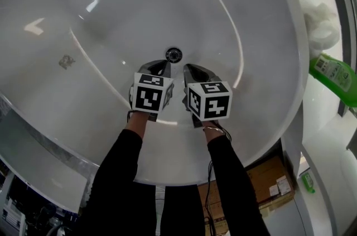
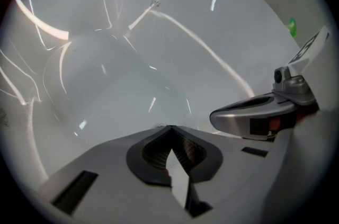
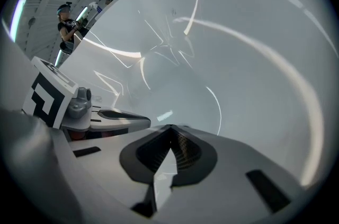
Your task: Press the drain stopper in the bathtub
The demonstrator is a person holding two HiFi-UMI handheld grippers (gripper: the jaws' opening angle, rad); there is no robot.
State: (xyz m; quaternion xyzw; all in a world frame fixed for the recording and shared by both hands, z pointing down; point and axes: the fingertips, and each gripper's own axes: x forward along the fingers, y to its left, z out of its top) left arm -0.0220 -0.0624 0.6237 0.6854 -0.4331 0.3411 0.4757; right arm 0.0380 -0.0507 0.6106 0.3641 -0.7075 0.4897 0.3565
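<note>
The white bathtub point(image 1: 106, 17) fills the head view, with the round chrome drain stopper point(image 1: 173, 54) at its bottom. My left gripper point(image 1: 162, 64) hangs just short of the stopper on its near left side, jaws shut and empty. The right gripper point(image 1: 188, 68) hovers beside it on the stopper's near right, also shut with nothing held. In the left gripper view the closed jaws point(image 2: 169, 128) point over bare tub wall, with the right gripper point(image 2: 254, 117) alongside. The right gripper view shows its shut jaws point(image 3: 170, 126) and the left gripper point(image 3: 108, 118). Neither gripper view shows the stopper.
A green bottle point(image 1: 334, 74) and a white cloth point(image 1: 322, 25) lie on the ledge right of the tub. A cardboard box point(image 1: 273, 179) and a small green bottle point(image 1: 307, 182) sit lower right. A person point(image 3: 68, 27) stands far off beyond the tub rim.
</note>
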